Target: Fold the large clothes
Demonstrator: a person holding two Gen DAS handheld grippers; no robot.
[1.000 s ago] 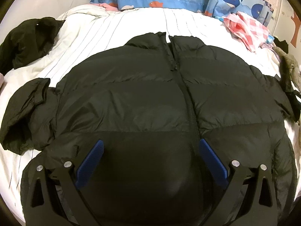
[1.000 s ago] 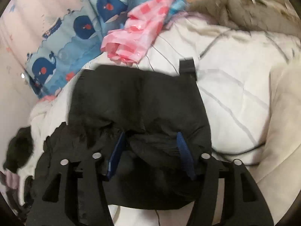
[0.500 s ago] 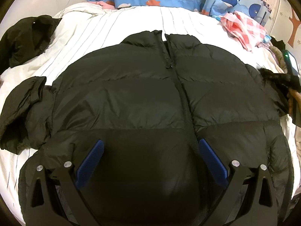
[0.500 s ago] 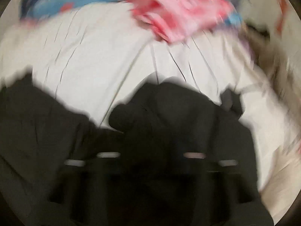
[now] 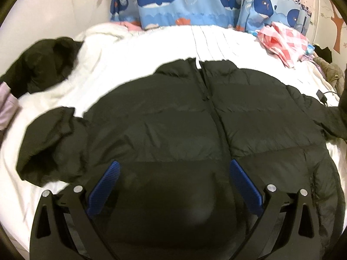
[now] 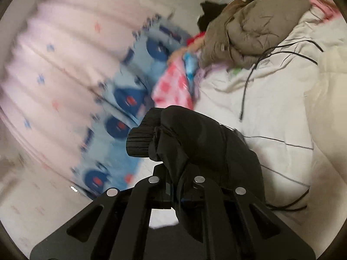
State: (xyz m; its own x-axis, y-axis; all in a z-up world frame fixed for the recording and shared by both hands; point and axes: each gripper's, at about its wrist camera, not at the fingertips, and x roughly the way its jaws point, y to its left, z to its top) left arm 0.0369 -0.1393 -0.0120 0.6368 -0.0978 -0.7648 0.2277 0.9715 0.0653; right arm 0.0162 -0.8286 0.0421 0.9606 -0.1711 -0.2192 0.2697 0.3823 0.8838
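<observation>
A black jacket (image 5: 184, 130) is spread front-up on the bed (image 5: 134, 49). Above its hem the left hand-held gripper (image 5: 173, 186) is held wide open and empty. The jacket's sleeve (image 6: 195, 143) is clamped in the closed right hand-held gripper (image 6: 177, 192), raised off the bed.

Before you, black puffer jacket (image 5: 173, 125) flat on white striped bedsheet (image 5: 151, 49) | far: whale-print blue curtain (image 5: 184, 0) | far right: pink checked cloth (image 5: 284, 43) | far left: crumpled black garment (image 5: 43, 62)
</observation>
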